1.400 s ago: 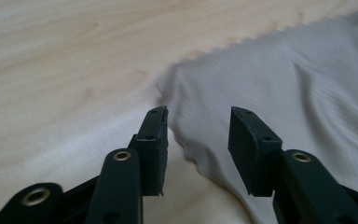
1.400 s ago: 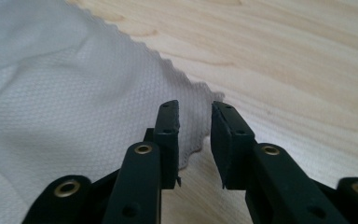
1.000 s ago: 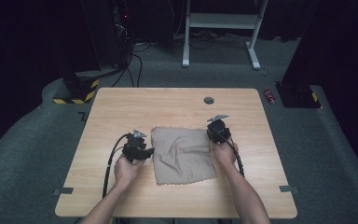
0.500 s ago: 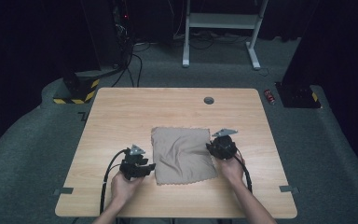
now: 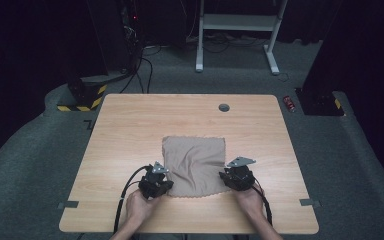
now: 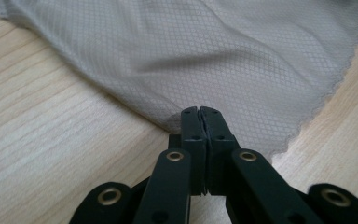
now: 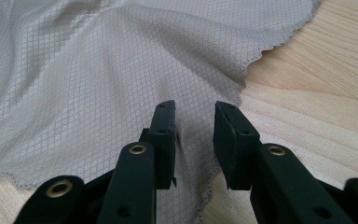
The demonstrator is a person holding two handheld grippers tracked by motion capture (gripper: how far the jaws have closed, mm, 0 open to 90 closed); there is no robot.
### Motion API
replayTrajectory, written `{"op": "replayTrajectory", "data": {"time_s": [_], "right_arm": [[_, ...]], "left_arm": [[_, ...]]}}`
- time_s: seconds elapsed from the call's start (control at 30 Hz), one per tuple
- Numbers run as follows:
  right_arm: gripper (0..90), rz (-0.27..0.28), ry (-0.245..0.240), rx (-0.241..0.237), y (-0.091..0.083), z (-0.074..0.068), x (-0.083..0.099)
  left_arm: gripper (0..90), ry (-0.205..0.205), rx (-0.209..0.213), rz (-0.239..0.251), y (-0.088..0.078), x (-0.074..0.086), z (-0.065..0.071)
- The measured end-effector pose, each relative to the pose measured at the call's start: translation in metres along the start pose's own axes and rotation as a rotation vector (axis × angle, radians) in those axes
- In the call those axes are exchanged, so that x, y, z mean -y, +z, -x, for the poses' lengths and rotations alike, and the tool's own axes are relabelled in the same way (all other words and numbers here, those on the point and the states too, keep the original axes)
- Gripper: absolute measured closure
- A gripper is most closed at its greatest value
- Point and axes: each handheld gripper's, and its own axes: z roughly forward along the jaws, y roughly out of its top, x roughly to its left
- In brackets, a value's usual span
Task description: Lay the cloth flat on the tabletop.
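No text, label, brand name, number or sign could be read in any of the views. The only marking visible was a band of yellow-and-black hazard stripes [image 5: 81, 98] on the base of a dark stand on the floor beyond the table's far left corner, and it carried no lettering. A small red object [image 5: 290, 103] lay on the floor by the far right corner; any print on it was too small to make out.

beige waffle-weave cloth [image 5: 195, 165], rumpled, flat on table, scalloped edges
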Motion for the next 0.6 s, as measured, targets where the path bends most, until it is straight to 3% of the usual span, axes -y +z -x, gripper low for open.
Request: {"op": "replayTrajectory", "data": {"time_s": [0.07,0.2,0.33,0.37,0.43,0.5,0.6], "right_arm": [[67.6,0.002,-0.016,0.006,0.0,-0.001,0.0],[65.0,0.008,-0.029,0.019,0.001,-0.001,0.001],[65.0,0.012,-0.024,0.021,0.001,-0.002,0.002],[65.1,0.012,-0.025,0.021,0.001,-0.002,0.002],[65.1,0.013,-0.026,0.02,0.001,-0.002,0.002],[65.1,0.012,-0.022,0.019,0.001,-0.002,0.002],[65.1,0.014,-0.02,0.02,0.001,-0.002,0.002]], "left_arm": [[89.3,0.021,0.011,0.016,-0.006,-0.008,0.0],[89.1,0.016,0.067,0.064,-0.019,-0.032,-0.004],[88.8,0.026,0.103,0.066,-0.014,-0.065,-0.004],[88.8,0.028,0.111,0.049,-0.005,-0.077,-0.003],[88.5,0.016,0.132,0.031,0.007,-0.088,-0.004],[88.0,0.017,0.144,-0.005,0.03,-0.102,-0.002],[79.5,0.057,0.087,-0.065,0.057,-0.112,0.003]]}}
